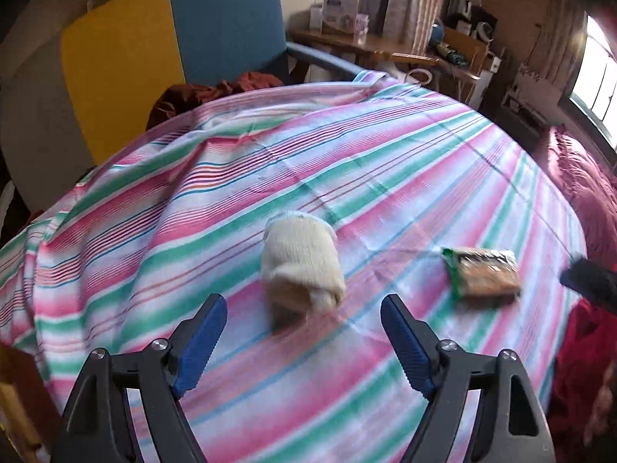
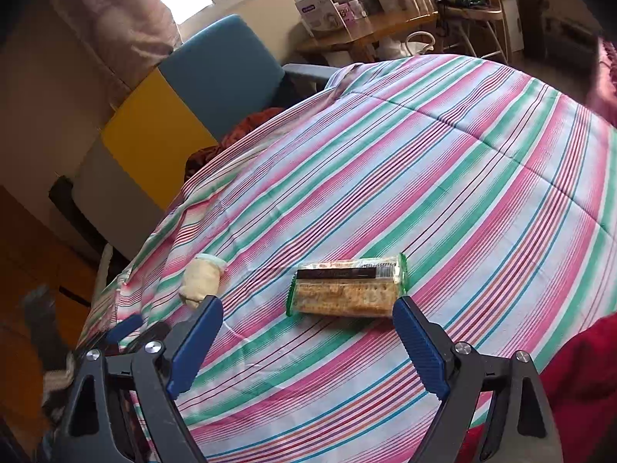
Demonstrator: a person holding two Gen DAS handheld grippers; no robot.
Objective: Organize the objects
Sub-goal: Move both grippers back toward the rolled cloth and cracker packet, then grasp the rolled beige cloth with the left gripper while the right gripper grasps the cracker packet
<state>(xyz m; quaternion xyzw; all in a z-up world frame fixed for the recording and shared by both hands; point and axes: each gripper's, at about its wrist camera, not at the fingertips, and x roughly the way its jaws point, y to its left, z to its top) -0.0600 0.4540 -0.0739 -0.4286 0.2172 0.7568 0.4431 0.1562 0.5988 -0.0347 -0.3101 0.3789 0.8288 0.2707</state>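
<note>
Left wrist: left gripper (image 1: 304,314) gaped wide, empty, over striped sheet (image 1: 385,162); cream roll (image 1: 302,266), maybe sock, just ahead. Right wrist: right gripper (image 2: 308,314) spread, empty; cracker packet (image 2: 347,289) flat before it. Blue-yellow chair (image 2: 185,92) behind.

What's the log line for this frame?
left gripper: open, empty | right gripper: open, empty | rolled sock, cracker pack: on striped sheet

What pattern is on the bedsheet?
Pink, green and white stripes on the bedsheet; clearest in the right wrist view.
</note>
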